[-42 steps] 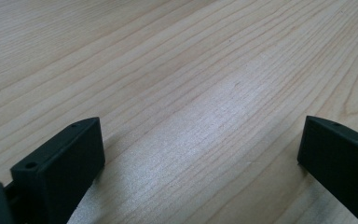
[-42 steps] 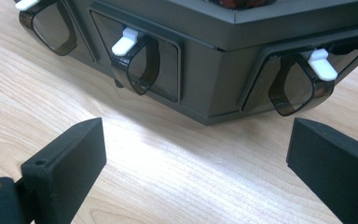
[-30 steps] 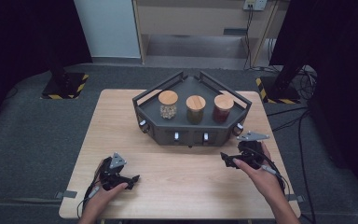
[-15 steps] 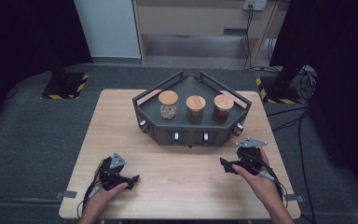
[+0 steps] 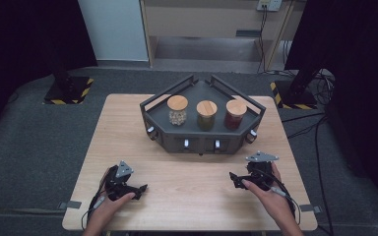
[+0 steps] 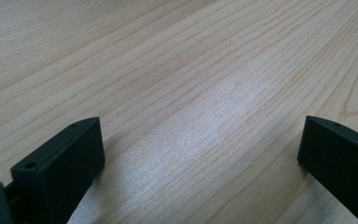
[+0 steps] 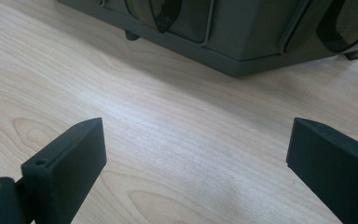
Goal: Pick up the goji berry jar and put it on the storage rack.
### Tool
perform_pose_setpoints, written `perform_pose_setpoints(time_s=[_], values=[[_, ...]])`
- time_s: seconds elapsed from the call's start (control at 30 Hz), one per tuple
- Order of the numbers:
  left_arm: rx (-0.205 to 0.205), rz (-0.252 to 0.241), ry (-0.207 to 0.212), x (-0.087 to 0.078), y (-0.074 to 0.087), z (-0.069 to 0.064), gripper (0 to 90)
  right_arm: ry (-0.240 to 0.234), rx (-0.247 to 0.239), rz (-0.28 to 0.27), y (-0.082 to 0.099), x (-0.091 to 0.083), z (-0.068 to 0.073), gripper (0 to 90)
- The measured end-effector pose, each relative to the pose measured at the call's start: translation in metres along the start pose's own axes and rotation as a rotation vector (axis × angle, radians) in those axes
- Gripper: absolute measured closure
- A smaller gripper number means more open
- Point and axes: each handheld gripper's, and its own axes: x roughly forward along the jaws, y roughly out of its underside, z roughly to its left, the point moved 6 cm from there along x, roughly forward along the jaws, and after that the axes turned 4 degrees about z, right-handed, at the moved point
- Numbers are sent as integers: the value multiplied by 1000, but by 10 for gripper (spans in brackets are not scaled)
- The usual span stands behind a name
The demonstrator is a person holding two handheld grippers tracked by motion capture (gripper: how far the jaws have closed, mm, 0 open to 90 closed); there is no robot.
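A light wooden table (image 5: 128, 128) is standing on dark grey carpeted floor (image 5: 39, 137). Two black stand bases edged with yellow-and-black hazard tape are resting on the floor beyond the table's far corners, one at the left (image 5: 69, 91) and one at the right (image 5: 295, 93). Black cables (image 5: 320, 132) are trailing across the floor at the right. A pale wall panel (image 5: 113, 29) is standing behind, beside a beige cabinet (image 5: 211, 24).

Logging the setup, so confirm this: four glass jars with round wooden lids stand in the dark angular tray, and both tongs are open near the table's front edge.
Wrong on the count: the high view shows three glass jars with round wooden lids in the dark angular tray. The rest holds: left tongs and right tongs are open.
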Motion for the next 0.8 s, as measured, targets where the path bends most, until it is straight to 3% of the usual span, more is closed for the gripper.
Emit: perform_pose_setpoints(time_s=[0.8], values=[[0,0,0,0,0,0,0,-26,-7,50,30,25,19,49]])
